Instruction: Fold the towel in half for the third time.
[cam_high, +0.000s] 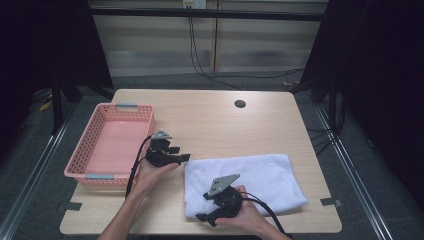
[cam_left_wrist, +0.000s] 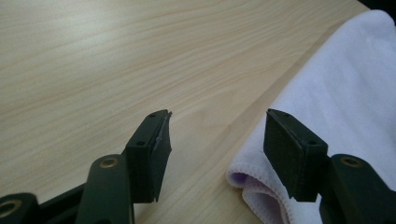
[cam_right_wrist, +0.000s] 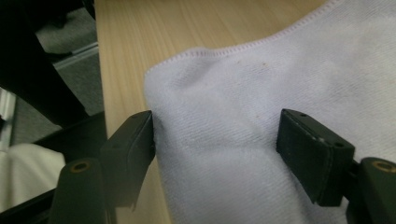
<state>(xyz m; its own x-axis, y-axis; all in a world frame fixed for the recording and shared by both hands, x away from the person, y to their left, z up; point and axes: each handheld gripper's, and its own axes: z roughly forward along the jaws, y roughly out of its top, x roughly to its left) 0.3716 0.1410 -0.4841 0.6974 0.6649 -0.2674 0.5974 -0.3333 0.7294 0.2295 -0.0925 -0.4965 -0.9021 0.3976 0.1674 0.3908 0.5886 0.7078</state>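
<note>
a: white towel (cam_high: 250, 181) lies folded flat, lower right of the high frame, on the wooden table (cam_high: 210, 120). pink basket (cam_high: 111, 142) sits at the left edge, nothing in it that i can see

b: grippers?

a: left gripper (cam_high: 183, 157) sits mid frame just off the towel's upper left corner, jaws parted fairly wide, nothing between them. in the left gripper view the folded corner (cam_left_wrist: 254, 179) shows lower right, by the right jaw, bare wood under the gap

b: and the right one?

a: right gripper (cam_high: 202, 217) is at the bottom centre of the high frame, over the towel's lower left corner. jaws wide, not pinching. in the right gripper view the cloth (cam_right_wrist: 224, 121) fills the gap between the jaws, left jaw right at the towel's edge

b: step in hand?

a: looks like lining up to grab the two left corners, probably for another fold or a lift toward the basket

b: tips for doing it well?

a: slide the left gripper further onto the corner so both jaws straddle all layers, not only the top one. bring each lower jaw under the hem before closing. close both together so the fold doesn't skew, and lift evenly or the layers slip apart
</note>
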